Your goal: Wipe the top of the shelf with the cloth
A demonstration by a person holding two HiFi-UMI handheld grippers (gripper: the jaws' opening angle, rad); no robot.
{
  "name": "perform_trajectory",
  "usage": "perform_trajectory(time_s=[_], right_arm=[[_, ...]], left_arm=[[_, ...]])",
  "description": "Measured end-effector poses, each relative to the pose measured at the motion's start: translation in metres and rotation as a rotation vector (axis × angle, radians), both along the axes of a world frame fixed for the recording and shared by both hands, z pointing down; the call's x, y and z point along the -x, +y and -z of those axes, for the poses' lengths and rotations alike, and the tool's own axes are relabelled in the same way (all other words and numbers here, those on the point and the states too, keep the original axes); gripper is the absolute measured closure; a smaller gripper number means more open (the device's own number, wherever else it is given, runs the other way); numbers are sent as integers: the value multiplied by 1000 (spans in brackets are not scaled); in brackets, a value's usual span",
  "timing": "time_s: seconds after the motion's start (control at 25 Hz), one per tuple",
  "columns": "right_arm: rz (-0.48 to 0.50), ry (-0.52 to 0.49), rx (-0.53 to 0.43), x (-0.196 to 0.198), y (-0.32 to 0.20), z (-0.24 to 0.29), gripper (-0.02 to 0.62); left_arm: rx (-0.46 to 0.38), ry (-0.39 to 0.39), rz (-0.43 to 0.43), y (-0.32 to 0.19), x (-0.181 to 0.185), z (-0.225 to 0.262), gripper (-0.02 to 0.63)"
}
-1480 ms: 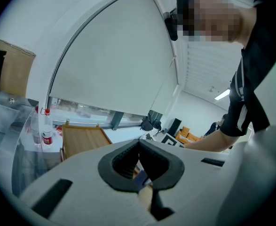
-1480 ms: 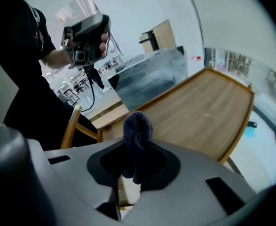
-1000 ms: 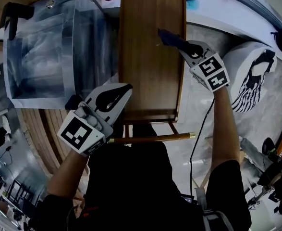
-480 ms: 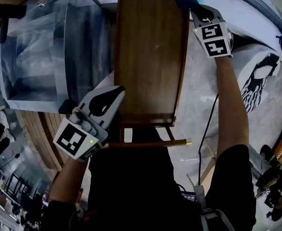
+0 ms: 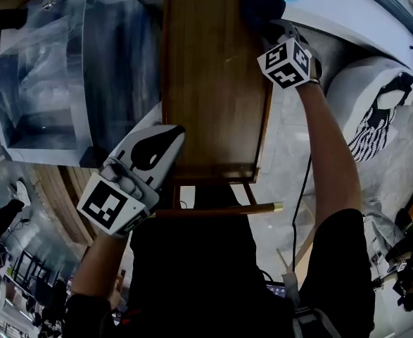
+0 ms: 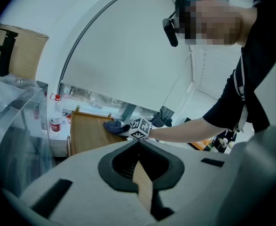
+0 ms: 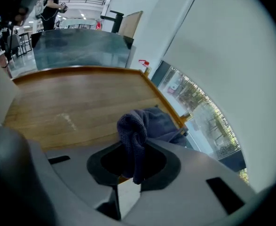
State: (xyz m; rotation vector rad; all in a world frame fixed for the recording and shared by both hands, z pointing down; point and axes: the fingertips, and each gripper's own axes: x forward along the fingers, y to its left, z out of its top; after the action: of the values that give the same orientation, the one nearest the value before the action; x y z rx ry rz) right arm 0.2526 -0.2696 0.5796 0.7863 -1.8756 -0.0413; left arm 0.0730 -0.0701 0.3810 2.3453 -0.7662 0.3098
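Blue cloth bunches half-hidden inside right gripper.

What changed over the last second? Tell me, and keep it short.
The right gripper, shut on the cloth, swept it along the right side of the shelf top, from the middle to the far right corner. It then came slightly back. Nothing was taken hold of or let go. The left gripper stayed clamped on the shelf's near left rim.
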Motion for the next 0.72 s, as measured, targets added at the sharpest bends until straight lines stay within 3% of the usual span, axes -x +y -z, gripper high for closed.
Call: perform_trajectory(time_s=[0.28, 0.72], right_arm=[[57, 10, 42, 3, 54, -12, 541], [68, -46, 112, 11, 145, -17, 541]], left_arm=[[-2, 1, -36, 11, -9, 0, 589], [-15, 6, -58, 40, -9, 5, 589]])
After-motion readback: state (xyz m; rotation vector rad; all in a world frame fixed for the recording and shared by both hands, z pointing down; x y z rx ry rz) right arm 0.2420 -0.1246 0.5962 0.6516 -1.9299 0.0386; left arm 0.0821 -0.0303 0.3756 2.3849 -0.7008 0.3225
